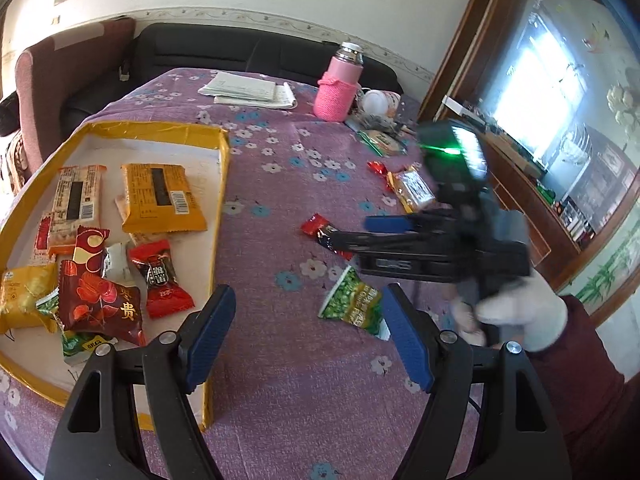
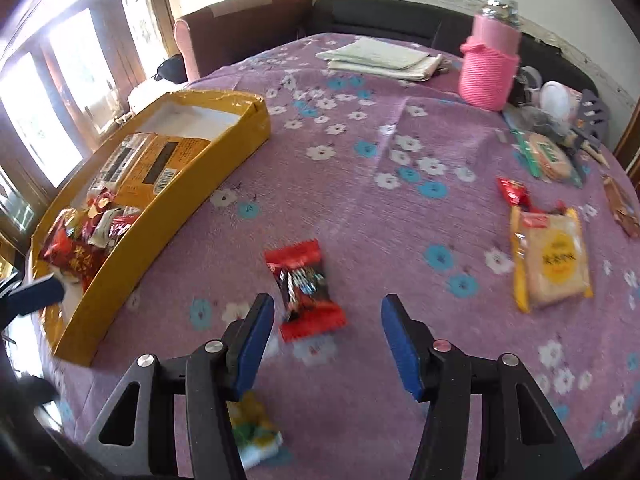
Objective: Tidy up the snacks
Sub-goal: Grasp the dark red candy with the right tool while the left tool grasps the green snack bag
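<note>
Your right gripper (image 2: pixel 327 344) hangs spread and empty over the red candy (image 2: pixel 306 290). Close off-centre and its slick wrapper skids away; your left gripper (image 1: pixel 310 338), also spread, holds nothing

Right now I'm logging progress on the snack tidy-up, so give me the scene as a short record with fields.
container: yellow tray on the purple floral tablecloth
in tray: several snack packets, including an orange packet
still loose: red candy, green pea packet, yellow cracker packet
left hand-held gripper: open, empty
right hand-held gripper: open above the red candy, not gripping
other: pink bottle
</note>
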`<action>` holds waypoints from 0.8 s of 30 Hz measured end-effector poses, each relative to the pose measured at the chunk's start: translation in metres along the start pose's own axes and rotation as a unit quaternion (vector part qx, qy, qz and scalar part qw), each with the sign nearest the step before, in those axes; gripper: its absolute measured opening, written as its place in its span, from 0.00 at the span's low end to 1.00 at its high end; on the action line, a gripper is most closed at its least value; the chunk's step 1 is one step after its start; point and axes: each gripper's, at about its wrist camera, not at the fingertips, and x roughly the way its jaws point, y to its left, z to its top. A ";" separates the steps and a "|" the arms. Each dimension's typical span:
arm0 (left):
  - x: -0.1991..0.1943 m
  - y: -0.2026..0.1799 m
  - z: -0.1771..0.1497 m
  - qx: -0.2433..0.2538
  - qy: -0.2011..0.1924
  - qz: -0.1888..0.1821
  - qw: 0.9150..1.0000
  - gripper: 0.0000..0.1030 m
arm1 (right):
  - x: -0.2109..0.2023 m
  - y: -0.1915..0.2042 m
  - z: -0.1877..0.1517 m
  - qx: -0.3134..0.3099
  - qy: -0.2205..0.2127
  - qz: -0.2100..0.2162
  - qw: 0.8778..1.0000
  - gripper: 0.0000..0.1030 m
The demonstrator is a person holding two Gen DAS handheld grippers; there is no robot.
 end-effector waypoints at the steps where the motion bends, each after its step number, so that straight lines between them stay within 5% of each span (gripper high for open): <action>1: 0.001 -0.003 -0.001 0.006 0.006 -0.001 1.000 0.73 | 0.009 0.005 0.003 -0.006 0.008 0.005 1.000 0.51; 2: 0.002 -0.005 -0.002 0.010 0.012 -0.003 1.000 0.73 | 0.015 0.010 0.003 -0.011 0.014 0.002 1.000 0.36; 4: 0.008 -0.009 -0.004 0.015 0.024 -0.009 1.000 0.73 | 0.019 0.017 0.002 -0.021 0.011 -0.022 0.999 0.26; 10: 0.039 -0.026 -0.009 0.006 0.069 -0.044 0.997 0.73 | -0.009 -0.011 -0.019 0.031 -0.016 -0.037 0.999 0.25; 17: 0.080 -0.056 -0.009 0.031 0.099 -0.019 0.994 0.73 | -0.042 -0.066 -0.049 0.126 -0.089 0.018 0.988 0.25; 24: 0.102 -0.073 -0.001 0.073 0.083 0.016 0.994 0.63 | -0.042 -0.098 -0.059 0.189 -0.102 0.044 0.976 0.26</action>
